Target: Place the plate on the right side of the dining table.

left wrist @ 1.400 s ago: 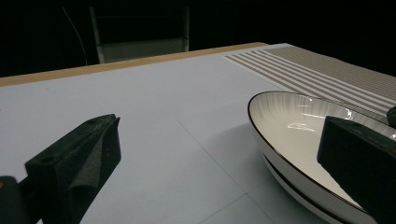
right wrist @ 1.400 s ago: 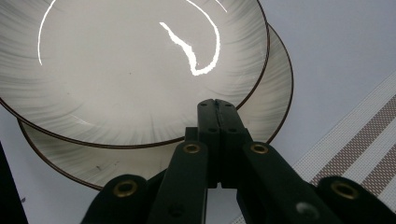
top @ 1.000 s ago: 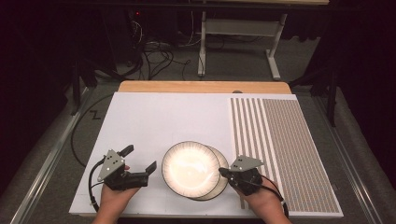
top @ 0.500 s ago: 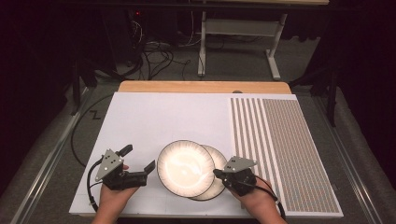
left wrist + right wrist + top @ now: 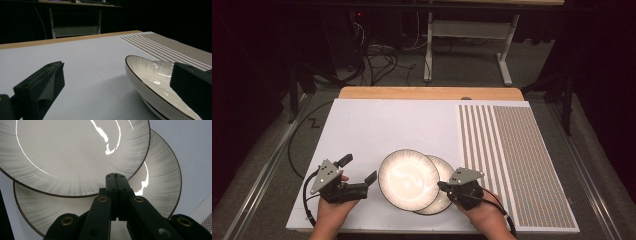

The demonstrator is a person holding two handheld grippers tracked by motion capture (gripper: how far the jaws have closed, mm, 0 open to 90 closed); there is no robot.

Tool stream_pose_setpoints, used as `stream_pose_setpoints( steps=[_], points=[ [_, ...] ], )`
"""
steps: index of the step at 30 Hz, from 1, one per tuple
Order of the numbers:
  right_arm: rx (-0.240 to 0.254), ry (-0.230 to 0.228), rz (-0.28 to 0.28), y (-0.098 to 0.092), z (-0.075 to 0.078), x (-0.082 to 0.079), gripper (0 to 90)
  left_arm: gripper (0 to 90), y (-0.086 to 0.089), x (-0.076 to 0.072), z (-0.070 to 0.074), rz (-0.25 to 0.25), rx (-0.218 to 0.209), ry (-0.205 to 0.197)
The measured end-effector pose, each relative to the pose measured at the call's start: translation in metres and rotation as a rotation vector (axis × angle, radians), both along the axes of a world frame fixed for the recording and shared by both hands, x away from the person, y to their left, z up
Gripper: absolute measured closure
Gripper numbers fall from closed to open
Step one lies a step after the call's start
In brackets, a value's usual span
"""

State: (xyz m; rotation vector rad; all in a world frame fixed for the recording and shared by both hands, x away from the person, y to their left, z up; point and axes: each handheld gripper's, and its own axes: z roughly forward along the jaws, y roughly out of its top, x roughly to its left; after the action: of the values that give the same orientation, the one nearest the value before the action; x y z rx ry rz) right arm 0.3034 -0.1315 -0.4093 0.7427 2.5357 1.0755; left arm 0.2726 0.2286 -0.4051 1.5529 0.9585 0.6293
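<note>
A white board [image 5: 377,125] was laid over the wooden table [image 5: 427,93], and a striped mat [image 5: 517,160] was spread along the board's right side. Two pale plates with dark rims and fine grey streaks were seen at the near middle of the board, between the two grippers and to the left of the mat. The upper plate [image 5: 408,179] was tilted and shifted to the left, so that it overlapped the lower plate [image 5: 443,192], which lay flat on the board and was left uncovered along its right and near edge. In the left gripper view the upper plate's left rim [image 5: 140,75] was seen raised clear of the board. The right gripper [image 5: 443,187] was held in a hand at the plates' near right, and its jaws were pressed together; in the right gripper view their tips [image 5: 116,178] were seen at the near rim of the upper plate, above the lower plate [image 5: 160,185], though whether that rim was pinched between them could not be told. The left gripper [image 5: 359,169] was held in the other hand at the near left, just beside the upper plate and apart from it, with its jaws spread wide and nothing between them.
</note>
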Motion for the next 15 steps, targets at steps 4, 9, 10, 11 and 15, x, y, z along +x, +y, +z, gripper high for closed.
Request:
stream_pose_setpoints(
  steps=[4,9,10,11,15],
  points=[
    [0.002,0.001,0.001,-0.001,-0.001,0.0,90.0,0.1,-0.001,0.0,0.0,-0.005,-0.002,0.008],
    [0.001,0.0,-0.001,-0.001,-0.001,0.0,90.0,0.1,-0.003,0.001,0.001,-0.014,-0.022,0.032],
    [0.002,0.001,0.0,-0.001,-0.001,0.0,90.0,0.1,-0.002,0.002,0.003,-0.016,-0.048,0.048],
    [0.002,0.003,-0.001,-0.001,-0.001,0.0,90.0,0.1,-0.002,0.003,0.007,-0.021,-0.075,0.064],
    [0.003,0.003,0.004,-0.002,-0.001,0.001,90.0,0.6,-0.006,0.006,0.015,-0.036,-0.047,0.09]
  ],
)
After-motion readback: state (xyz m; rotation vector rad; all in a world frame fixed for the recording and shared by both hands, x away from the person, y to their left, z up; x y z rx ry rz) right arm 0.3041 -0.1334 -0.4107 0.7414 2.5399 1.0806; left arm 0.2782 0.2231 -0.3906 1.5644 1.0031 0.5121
